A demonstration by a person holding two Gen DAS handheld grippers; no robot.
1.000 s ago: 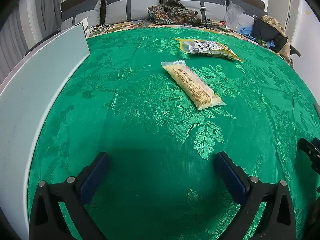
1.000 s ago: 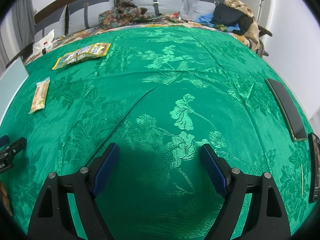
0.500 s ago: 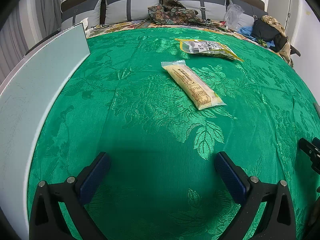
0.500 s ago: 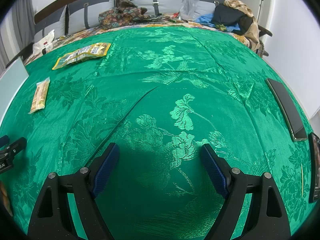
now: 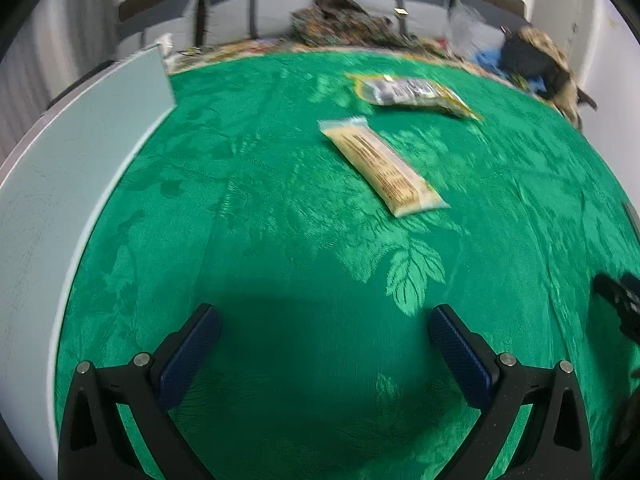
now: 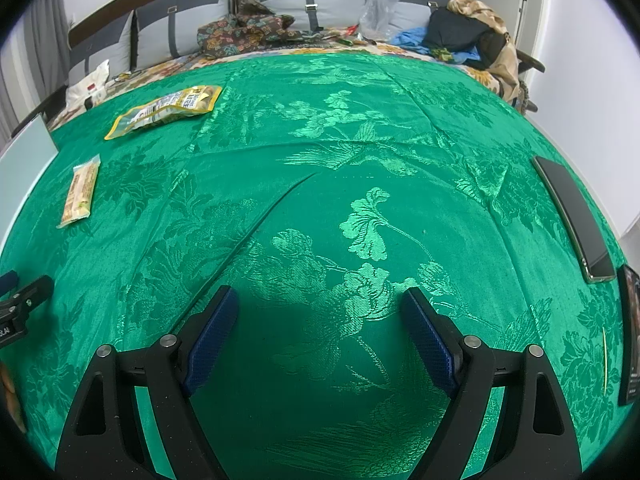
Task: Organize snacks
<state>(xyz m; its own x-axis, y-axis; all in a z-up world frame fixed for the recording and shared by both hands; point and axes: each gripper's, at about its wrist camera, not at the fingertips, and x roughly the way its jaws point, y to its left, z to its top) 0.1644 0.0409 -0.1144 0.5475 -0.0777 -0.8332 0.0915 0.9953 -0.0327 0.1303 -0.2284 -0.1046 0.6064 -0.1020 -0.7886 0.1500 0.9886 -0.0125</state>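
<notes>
Snacks just lie loose on the green brocade cloth (image 6: 360,152): long pale-yellow wrapped bar (image 5: 382,164), flat yellow-edged pouch (image 5: 412,91); left tool (image 5: 324,326) and right tool (image 6: 320,308) both spread, empty.

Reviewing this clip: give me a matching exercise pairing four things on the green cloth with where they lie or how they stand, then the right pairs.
Things:
1. long snack bar
2. yellow-edged snack pouch
3. black phone
4. left gripper

Places or states:
A. at the cloth's right edge, in the right wrist view
B. open, holding nothing
C. farthest back, nearest the pillows
D. mid-cloth, lying diagonally, ahead of the left gripper

Pairs: 1-D, 2-C, 3-A, 4-B
</notes>
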